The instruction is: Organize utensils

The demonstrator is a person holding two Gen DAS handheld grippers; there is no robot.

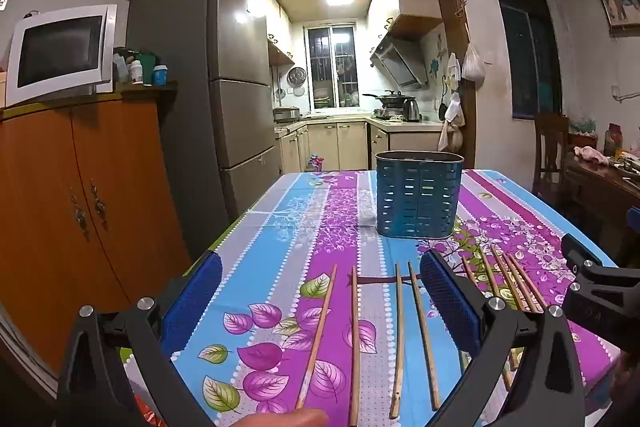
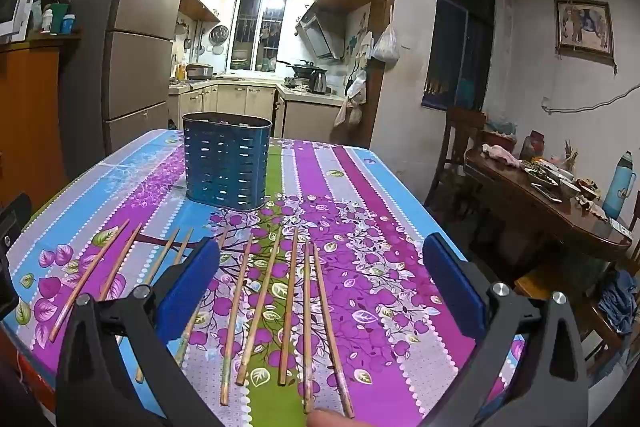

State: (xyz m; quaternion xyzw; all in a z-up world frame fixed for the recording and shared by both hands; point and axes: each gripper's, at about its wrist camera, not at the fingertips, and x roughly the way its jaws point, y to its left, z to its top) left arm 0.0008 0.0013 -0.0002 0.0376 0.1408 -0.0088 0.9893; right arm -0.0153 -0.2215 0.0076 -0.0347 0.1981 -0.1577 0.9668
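Wooden chopsticks [image 2: 260,311] strewn on floral tablecloth [image 2: 380,227] before blue slotted holder [image 2: 226,163], kitchen behind, no legible writing; left gripper [image 1: 320,303] and right gripper [image 2: 320,291] both spread, empty.

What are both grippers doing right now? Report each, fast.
Left gripper: jaws open, holding nothing, above the chopsticks.
Right gripper: jaws open, holding nothing, also above the chopsticks.
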